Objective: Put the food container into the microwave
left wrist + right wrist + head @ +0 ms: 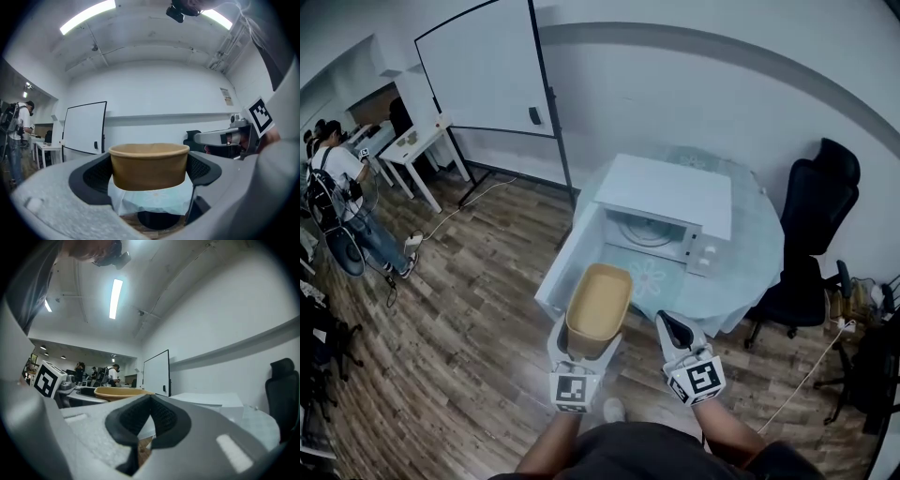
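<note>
A tan paper food container (598, 307) is held in my left gripper (586, 345), whose jaws press on its two sides; in the left gripper view the container (149, 165) sits upright between the dark pads. It hangs in front of the white microwave (666, 197), whose door (570, 253) stands open to the left, showing the cavity and turntable (646, 232). My right gripper (677, 332) is beside the container on the right, empty, its jaws closed together (149, 422). The container's rim (119, 393) shows to its left.
The microwave stands on a round table with a pale patterned cloth (750, 253). A black office chair (811, 234) is at the right, a whiteboard on a stand (487, 66) at the back left. A person (342, 202) stands far left by white desks. Cables lie on the wooden floor.
</note>
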A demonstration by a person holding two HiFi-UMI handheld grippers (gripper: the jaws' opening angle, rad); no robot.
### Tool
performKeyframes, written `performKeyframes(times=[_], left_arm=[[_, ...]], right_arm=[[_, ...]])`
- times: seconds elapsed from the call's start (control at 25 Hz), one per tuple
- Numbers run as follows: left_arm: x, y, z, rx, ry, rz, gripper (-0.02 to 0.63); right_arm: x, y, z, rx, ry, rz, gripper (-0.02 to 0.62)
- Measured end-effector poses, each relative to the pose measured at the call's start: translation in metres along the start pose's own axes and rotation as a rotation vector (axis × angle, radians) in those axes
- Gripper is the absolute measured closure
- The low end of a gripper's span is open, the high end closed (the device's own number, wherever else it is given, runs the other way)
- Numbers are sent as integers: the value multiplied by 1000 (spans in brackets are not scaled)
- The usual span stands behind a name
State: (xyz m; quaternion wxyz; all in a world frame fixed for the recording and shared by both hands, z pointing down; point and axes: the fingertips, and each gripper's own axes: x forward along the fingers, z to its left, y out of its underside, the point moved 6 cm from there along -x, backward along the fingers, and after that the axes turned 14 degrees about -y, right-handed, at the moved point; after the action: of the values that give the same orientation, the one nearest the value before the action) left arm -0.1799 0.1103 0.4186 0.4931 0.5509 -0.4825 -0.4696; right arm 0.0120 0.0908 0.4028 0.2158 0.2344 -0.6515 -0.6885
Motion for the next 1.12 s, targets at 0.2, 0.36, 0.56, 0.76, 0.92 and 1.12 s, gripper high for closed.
performKeyframes(times=[0.2,0.36,0.56,0.76,0.92,1.12], left_arm=[[23,2,10,-22,35,-10,104],[39,3,8,-21,69,-12,104],[61,9,-2,-27,99,-7,104],[85,17,-20,-29,116,10,104],[106,19,-37,-55,91,28,104],[134,26,-52,-73,53,54,104]], right_arm=[[19,2,-7,1,25,5,598],[21,5,-16,7,59,17,598],[21,11,-37,-2,83,34,598],[21,15,-70,5,100,36,598],[20,14,-101,0,79,38,598],[25,20,-137,5,51,51,598]])
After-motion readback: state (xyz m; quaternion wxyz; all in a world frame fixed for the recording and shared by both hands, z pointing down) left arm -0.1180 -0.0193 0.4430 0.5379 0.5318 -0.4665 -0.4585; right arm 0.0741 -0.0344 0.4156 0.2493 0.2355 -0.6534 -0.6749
